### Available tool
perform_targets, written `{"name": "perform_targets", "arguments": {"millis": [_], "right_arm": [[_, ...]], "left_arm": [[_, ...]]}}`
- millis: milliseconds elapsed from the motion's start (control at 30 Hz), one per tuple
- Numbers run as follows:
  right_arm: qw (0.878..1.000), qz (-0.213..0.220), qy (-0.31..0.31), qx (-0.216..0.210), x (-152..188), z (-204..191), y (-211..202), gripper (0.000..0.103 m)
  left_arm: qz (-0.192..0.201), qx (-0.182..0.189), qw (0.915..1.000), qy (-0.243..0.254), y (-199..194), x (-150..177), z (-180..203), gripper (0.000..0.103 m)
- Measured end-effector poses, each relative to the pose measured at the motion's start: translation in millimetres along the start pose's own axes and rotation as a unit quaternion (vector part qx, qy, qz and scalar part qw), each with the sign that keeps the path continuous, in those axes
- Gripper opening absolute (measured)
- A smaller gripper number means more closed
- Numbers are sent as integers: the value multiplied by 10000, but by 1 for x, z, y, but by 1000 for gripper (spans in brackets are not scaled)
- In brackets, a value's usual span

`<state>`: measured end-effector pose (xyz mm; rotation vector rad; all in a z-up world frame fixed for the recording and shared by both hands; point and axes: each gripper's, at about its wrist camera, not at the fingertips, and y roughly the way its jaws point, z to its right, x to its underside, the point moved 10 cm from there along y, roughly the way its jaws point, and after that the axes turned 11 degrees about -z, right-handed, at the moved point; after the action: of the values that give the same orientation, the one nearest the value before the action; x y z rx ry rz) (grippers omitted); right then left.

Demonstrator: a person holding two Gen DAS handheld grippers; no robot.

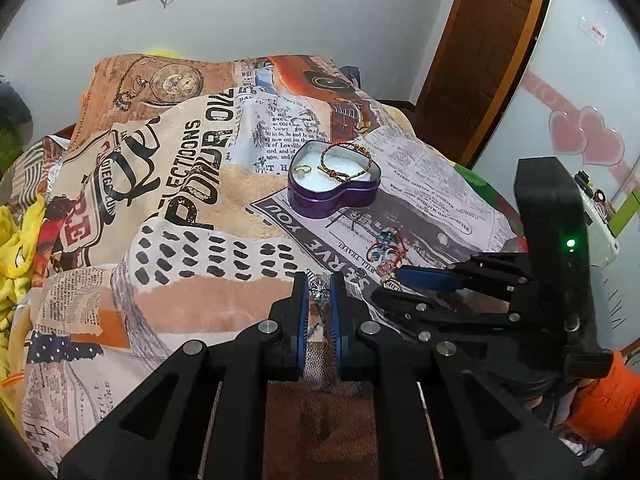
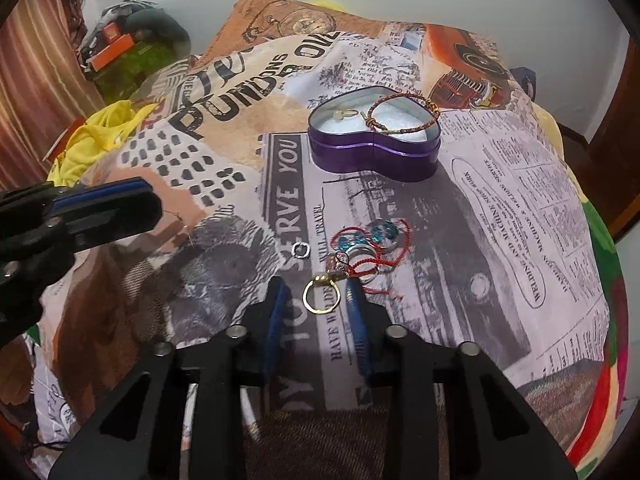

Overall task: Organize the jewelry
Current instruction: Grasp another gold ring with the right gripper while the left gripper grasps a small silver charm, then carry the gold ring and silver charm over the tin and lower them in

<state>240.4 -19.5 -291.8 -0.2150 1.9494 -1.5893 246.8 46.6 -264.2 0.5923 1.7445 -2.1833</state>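
Note:
A purple heart-shaped tin (image 2: 374, 152) (image 1: 332, 196) stands open on the printed blanket. It holds a gold-and-red bracelet (image 2: 400, 114) and a small ring (image 2: 346, 113). In front of it lie a red cord with blue beads (image 2: 372, 244) and a small silver ring (image 2: 301, 249). A gold ring (image 2: 321, 298) lies between the pads of my right gripper (image 2: 316, 294) (image 1: 390, 282); a gap shows on both sides of it, so the gripper is open. My left gripper (image 1: 319, 284) (image 2: 154, 208) is shut on a thin silvery piece (image 1: 318, 288), held above the blanket to the left.
The newspaper-print blanket (image 1: 192, 184) covers a rounded surface that drops away on all sides. Yellow cloth (image 2: 96, 132) lies at the left edge. A wooden door (image 1: 480, 40) stands at the right. An orange sleeve (image 1: 600, 400) shows behind the right gripper.

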Motion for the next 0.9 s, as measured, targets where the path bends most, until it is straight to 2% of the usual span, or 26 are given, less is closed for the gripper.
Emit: {"name": "perform_targets", "arguments": {"millis": [33, 500, 900], "right_arm": [[10000, -1, -10, 8, -1, -1, 0, 17], [10000, 52, -12, 68, -1, 2, -11, 17], [9965, 781, 237, 175, -25, 24, -66, 17]], "left_arm": [[3, 2, 10000, -4, 0, 0, 0, 9], [113, -9, 9999, -70, -9, -8, 0, 9], [376, -36, 9992, -86, -24, -38, 5, 9]]}}
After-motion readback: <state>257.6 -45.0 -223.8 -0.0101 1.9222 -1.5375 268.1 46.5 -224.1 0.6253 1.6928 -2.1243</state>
